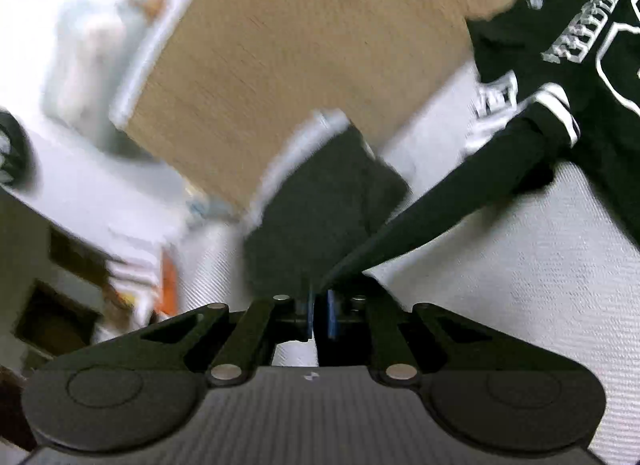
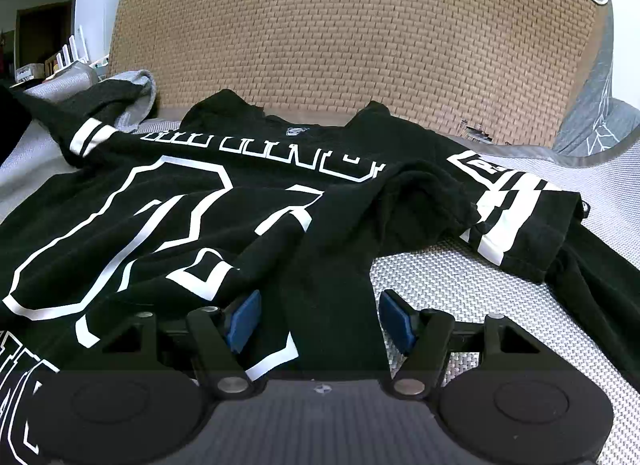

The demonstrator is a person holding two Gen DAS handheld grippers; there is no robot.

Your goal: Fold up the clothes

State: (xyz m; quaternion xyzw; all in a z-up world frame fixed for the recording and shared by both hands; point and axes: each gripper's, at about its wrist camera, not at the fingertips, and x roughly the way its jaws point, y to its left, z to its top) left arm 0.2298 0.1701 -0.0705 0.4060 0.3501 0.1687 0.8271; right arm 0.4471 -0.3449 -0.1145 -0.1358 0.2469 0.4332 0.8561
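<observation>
Woven headboard (image 2: 352,45) behind the black jersey (image 2: 168,201): left gripper (image 1: 319,315) pinches its fabric, right gripper (image 2: 320,321) gapes around a fold.

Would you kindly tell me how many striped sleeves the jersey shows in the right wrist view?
2: one sleeve at far left, the other sleeve at right on the woven mat.

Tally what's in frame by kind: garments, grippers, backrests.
Garments: 2, the black shirt with white print, and a grey garment behind its far left sleeve
Grippers: 2, the left gripper shut on a black fold of the shirt, the right gripper open around a fold
Backrests: 1, the woven brown backrest
Total: 5
</observation>
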